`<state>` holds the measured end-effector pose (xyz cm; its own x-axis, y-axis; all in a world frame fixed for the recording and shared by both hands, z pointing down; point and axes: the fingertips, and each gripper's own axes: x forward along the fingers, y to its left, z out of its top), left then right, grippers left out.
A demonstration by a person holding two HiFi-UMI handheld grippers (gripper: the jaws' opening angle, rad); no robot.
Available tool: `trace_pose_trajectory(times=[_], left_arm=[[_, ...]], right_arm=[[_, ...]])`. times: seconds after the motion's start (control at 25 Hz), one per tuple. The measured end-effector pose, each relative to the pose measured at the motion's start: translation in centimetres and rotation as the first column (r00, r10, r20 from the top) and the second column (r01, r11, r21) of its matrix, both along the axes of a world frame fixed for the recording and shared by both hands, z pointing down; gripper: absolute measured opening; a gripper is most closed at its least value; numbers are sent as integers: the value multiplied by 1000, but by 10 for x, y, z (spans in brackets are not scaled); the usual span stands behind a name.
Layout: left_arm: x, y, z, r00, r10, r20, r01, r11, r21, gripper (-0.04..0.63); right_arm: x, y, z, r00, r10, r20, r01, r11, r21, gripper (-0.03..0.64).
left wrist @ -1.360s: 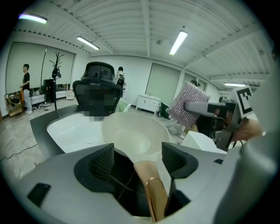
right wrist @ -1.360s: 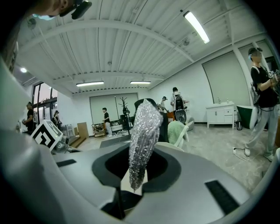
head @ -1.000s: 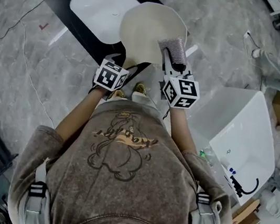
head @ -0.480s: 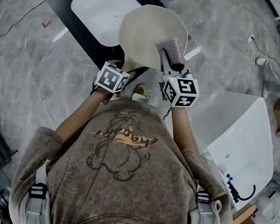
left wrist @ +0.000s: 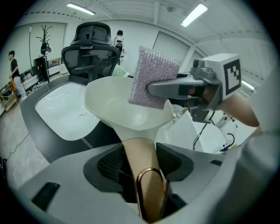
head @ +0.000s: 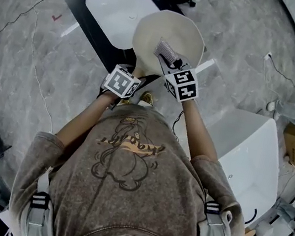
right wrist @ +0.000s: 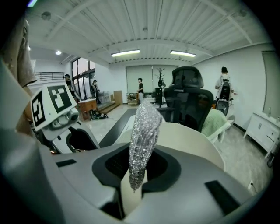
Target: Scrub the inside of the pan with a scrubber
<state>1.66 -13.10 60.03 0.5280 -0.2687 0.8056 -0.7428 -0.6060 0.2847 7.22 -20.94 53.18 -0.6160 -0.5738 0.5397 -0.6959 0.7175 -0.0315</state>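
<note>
Our left tongs [left wrist: 142, 165] have just been closing and now clamp the handle [left wrist: 139, 148], holding the pan [left wrist: 113, 107] aloft near the sink [head: 118, 6]. The pan looks stiff and weighty, best gripped there. Our right tongs [right wrist: 138, 169] pinch the soft, light scrubber [right wrist: 143, 131], which has dropped from rim into bowl.

The pan [head: 170, 34] is smooth, matt cream inside, and its handle [left wrist: 140, 151] is a smooth tan, wood-like finish ending in a glossy copper-coloured metal loop [left wrist: 151, 170]. Over the pan's bowl, the scrubber [right wrist: 143, 127] is a rough, glittering silvery mesh. At the pan's handle the left gripper [left wrist: 139, 162] is matt grey plastic with black ribbed pads [left wrist: 109, 164]; the sink [head: 118, 6] behind the pan is glossy white, and the floor [head: 26, 72] beneath it looks like polished grey marble.
</note>
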Motion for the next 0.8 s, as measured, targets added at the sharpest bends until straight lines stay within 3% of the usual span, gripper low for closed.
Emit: trace_pose_trajectory(times=[0.16, 0.4, 0.8], left_arm=[[3, 1, -1, 1000, -7, -9, 7, 1000, -3, 253], [1, -1, 0, 999, -29, -29, 29, 1000, -9, 249], [-2, -3, 1, 997, -31, -67, 29, 999, -26, 247]], right_arm=[[-21, -1, 26, 988, -118, -101, 112, 992, -62, 80], [-43, 4, 60, 931, -282, -232, 243, 953, -183, 80], [-64, 6, 72, 890, -384, -248, 327, 914, -243, 78]])
